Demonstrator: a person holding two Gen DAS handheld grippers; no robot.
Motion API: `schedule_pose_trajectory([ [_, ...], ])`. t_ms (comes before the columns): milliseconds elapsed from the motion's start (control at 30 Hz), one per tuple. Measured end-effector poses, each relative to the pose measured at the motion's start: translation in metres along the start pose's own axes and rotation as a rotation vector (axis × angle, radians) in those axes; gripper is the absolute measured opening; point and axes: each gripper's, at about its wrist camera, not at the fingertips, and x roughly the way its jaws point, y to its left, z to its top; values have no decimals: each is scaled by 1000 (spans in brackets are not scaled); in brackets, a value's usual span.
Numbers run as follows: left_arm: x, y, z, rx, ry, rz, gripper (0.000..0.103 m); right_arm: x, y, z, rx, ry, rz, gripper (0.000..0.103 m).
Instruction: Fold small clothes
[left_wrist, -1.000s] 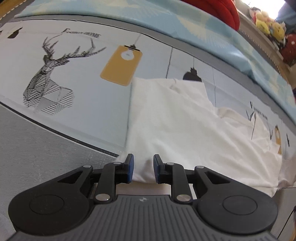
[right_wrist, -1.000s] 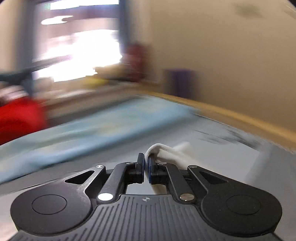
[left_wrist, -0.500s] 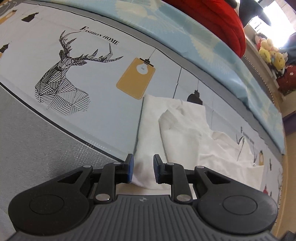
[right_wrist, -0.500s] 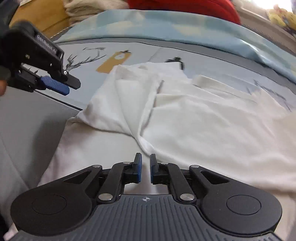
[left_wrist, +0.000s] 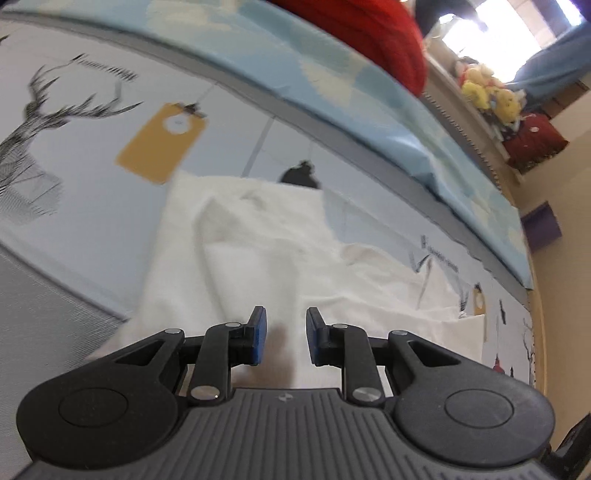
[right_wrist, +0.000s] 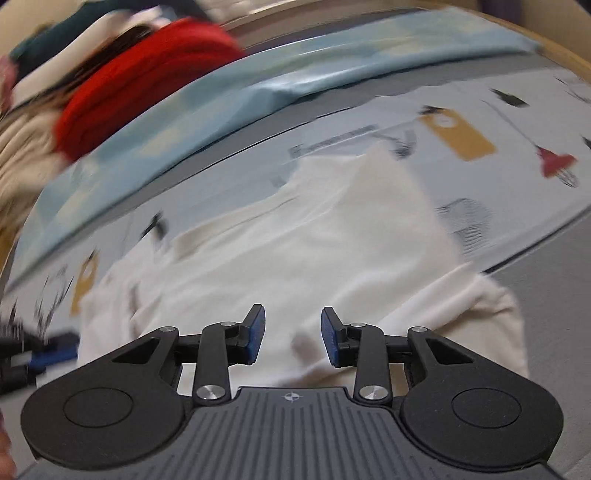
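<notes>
1. Currently, the left gripper (left_wrist: 282, 334) is spread, with nothing between its blue-padded fingers (left_wrist: 257, 334).
2. Directly ahead of and below the left gripper lies the white cotton garment (left_wrist: 258, 243), partly folded, with a layered flap on top.
3. The garrment rests on the pale printed sheet with deer and lamp motifs (left_wrist: 92, 147), which extends to the gripper's left and beyond.
4. The right gripper (right_wrist: 291, 336) is likewise spread and holds nothing.
5. The white garment (right_wrist: 314, 240) spreads ahead of and beneath the right gripper.
6. Far ahead of both grippers lie a light blue cloth (right_wrist: 258, 85) and a red knitted item (right_wrist: 140, 74).
</notes>
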Motion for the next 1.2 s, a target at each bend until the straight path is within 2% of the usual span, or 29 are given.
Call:
schedule_pose_trajectory([
  [100, 13, -16, -1, 59, -33, 30, 36, 10, -24, 8, 111, 23, -64, 36],
  [233, 32, -31, 1, 130, -57, 86, 42, 22, -59, 13, 272, 75, -110, 34],
  [333, 47, -38, 0, 181, -54, 136, 43, 23, -77, 15, 340, 85, -125, 34],
  [467, 69, -40, -4, 226, -23, 211, 42, 25, -83, 16, 357, 117, -136, 34],
  [500, 72, -39, -5, 230, -23, 233, 41, 24, -83, 16, 365, 126, -146, 34],
  [567, 74, -37, -5, 225, -28, 263, 27, 19, -83, 14, 376, 149, -159, 34],
  [600, 72, -36, -4, 218, -36, 275, 12, 17, -82, 13, 379, 158, -164, 34],
  [633, 68, -35, -2, 202, -46, 285, 4, 16, -81, 12, 382, 164, -172, 34],
  [667, 63, -33, 0, 181, -54, 288, 4, 17, -82, 10, 384, 172, -190, 34],
  [733, 47, -32, 5, 134, -90, 273, 4, 22, -90, 8, 423, 192, -234, 34],
  [800, 30, -33, 9, 110, -153, 251, 4, 22, -94, 6, 464, 195, -232, 34],
  [933, -9, -32, 18, 24, -298, 96, 4, 21, -98, 9, 514, 143, -205, 34],
  [967, -19, -32, 19, 13, -339, 61, 4, 22, -101, 9, 528, 133, -209, 25],
  [1000, -35, -31, 19, -8, -402, 15, 4, 21, -106, 9, 567, 116, -198, 3],
  [1067, -60, -24, 16, -63, -502, -48, 4, 13, -116, 6, 676, 46, -148, 3],
  [1133, -71, -10, 13, -148, -524, -49, 4, -3, -121, 4, 754, -70, -122, 3],
  [1200, -67, 9, 9, -256, -455, 5, 4, -13, -126, -1, 819, -157, -122, 3],
])
